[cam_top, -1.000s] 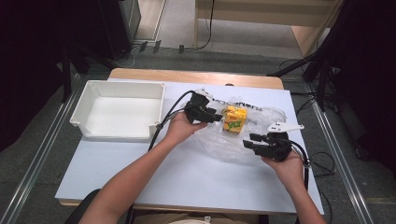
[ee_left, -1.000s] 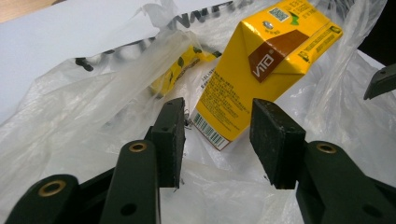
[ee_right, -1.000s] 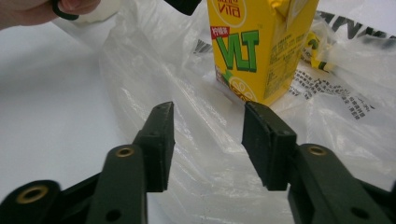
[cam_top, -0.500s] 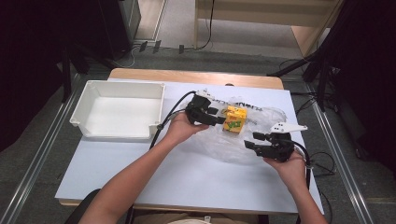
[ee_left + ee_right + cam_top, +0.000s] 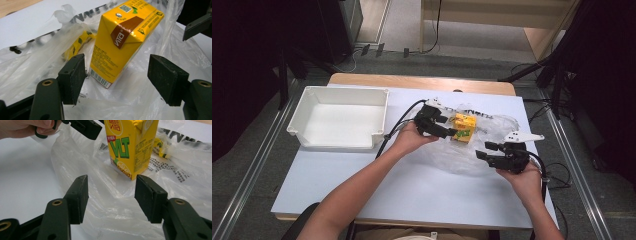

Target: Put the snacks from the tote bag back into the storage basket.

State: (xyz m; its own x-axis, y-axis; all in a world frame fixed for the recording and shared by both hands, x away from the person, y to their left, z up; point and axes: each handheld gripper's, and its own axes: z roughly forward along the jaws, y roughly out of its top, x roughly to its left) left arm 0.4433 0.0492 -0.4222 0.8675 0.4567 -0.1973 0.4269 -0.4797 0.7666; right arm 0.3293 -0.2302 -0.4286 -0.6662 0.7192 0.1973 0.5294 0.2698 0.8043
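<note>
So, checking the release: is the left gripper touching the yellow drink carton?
Apart: the left gripper view shows left gripper pads clear of the yellow drink carton.

The left forearm crosses the tabletop [image 5: 362, 200] slantwise from its near edge toward the middle, and the left hand [image 5: 409, 140] carries the left tongs [image 5: 447, 131] low, pointing toward the right edge; their jaws have just been opening and stand wide, pressing nothing. The right hand [image 5: 524, 180] holds the right tongs [image 5: 486, 150] near the right edge, pointing left, jaws wide apart.
</note>
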